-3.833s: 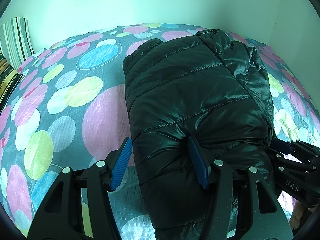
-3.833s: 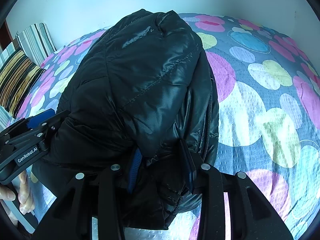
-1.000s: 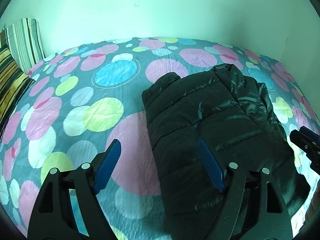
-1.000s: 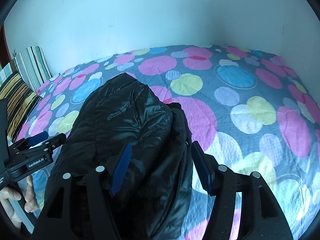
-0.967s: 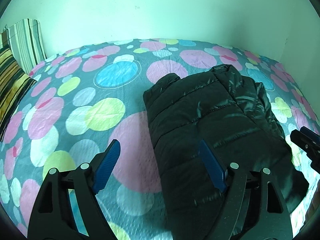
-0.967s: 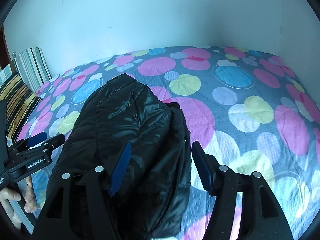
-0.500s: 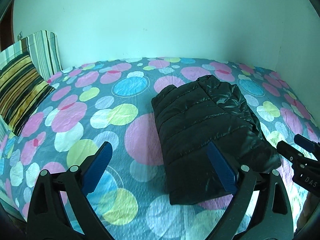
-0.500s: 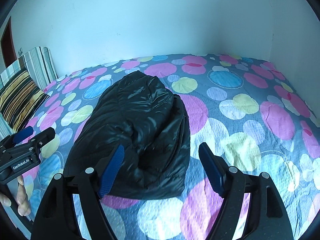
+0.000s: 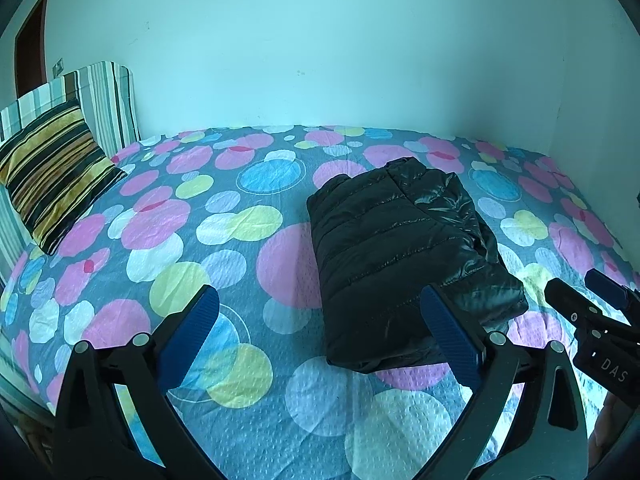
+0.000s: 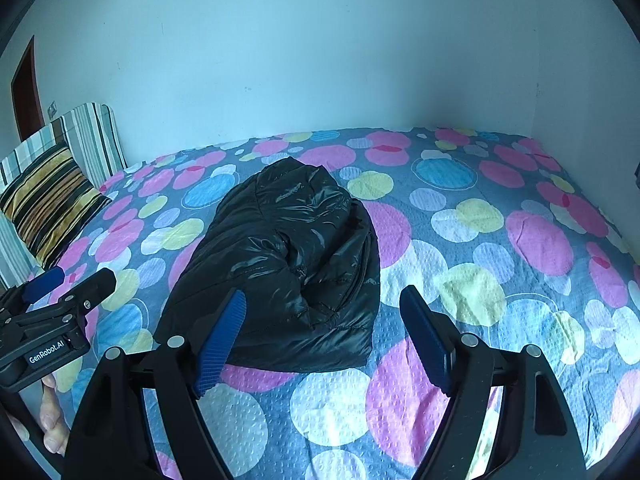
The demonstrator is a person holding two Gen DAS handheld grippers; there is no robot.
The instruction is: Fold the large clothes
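**Jacket folded, both grippers clear**

Nearest to us, our left gripper (image 9: 320, 334) hangs above the bedspread (image 9: 240, 420) with its blue pads spread wide and nothing between them. Our right gripper (image 10: 324, 334) is likewise released, jaws apart, empty. Neither touches cloth.

Just beyond the fingertips lies the black puffer jacket (image 9: 400, 256), folded into a compact, roughly rectangular bundle on the bed, a little right of centre in the left view. From the right view the bundle (image 10: 288, 260) looks thicker on its right side, where layers stack and a zipper edge shows; the top surface bulges instead of lying flat.

We judge the fold essentially made, and the step in hand is a check and tidy. To do it well we would press the puffed top down with open pads, so trapped air escapes, and tuck the loose near corner under without pinching the slick shell, which slides easily and may spring open.

The bedspread is grey-blue with large pink, yellow, blue and white circles, lightly wrinkled, soft underfoot for the bundle. Farther left a striped cushion (image 9: 52, 172) leans on a striped headboard (image 9: 108, 100). Plain pale walls close the far side and right corner; a dark door edge (image 9: 30, 48) shows at far left.
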